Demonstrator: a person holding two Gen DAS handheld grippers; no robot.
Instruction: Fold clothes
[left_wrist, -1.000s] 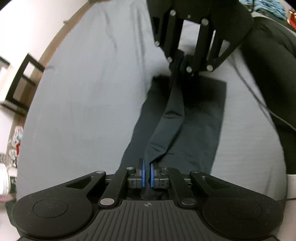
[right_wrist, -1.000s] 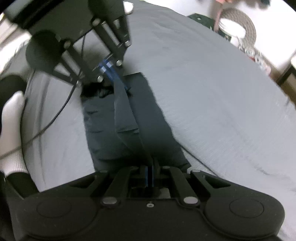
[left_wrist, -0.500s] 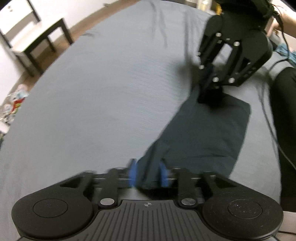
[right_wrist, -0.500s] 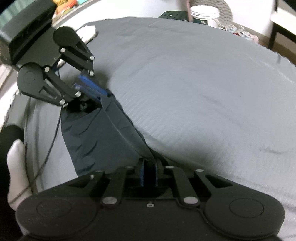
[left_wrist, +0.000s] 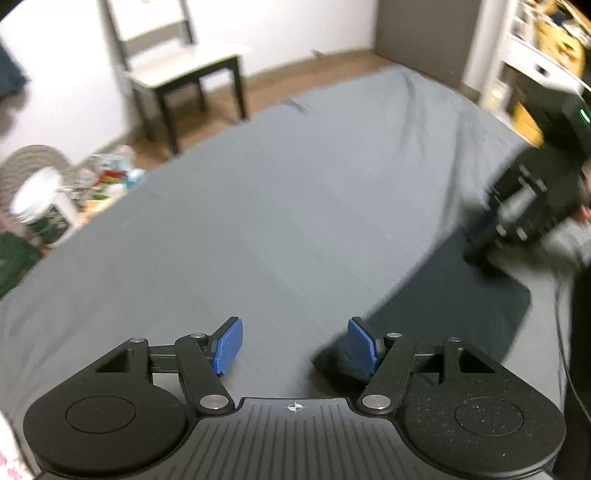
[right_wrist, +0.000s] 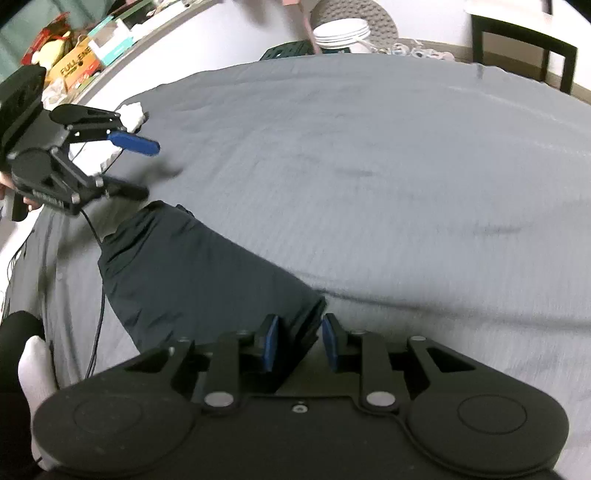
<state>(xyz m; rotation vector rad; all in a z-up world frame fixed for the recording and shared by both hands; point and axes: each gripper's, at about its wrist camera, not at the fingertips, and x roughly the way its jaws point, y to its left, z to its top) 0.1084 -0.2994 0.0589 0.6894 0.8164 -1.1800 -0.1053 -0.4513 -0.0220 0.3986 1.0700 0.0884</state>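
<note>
**Release after fold: both grippers let go of the dark garment**

Left gripper (left_wrist: 293, 345): blue pads spread wide, nothing between them, hanging above the grey bedsheet (left_wrist: 258, 206). A corner of the dark garment (right_wrist: 192, 269) lies just under its right pad. In the right wrist view it sits off to the left, jaws apart, clear of the cloth.

Garment: dark, folded into a long narrow strip, flat on the sheet near the person's side of the bed. A thin black cable (right_wrist: 98, 295) trails along its left edge. White sock (right_wrist: 33, 365) visible bottom left.

Right gripper (right_wrist: 297, 345): pads parted, the folded end of the garment sitting loose between them, not pinched. Blurred in the left wrist view.

Doing this step well, as a judgement: lift both grippers straight up and back so the pads don't drag the top layer or undo the fold. Right gripper needs most care, since cloth sits between its pads. Keep the cable off the fabric. The next grasp probably takes the short ends to halve the strip.
</note>
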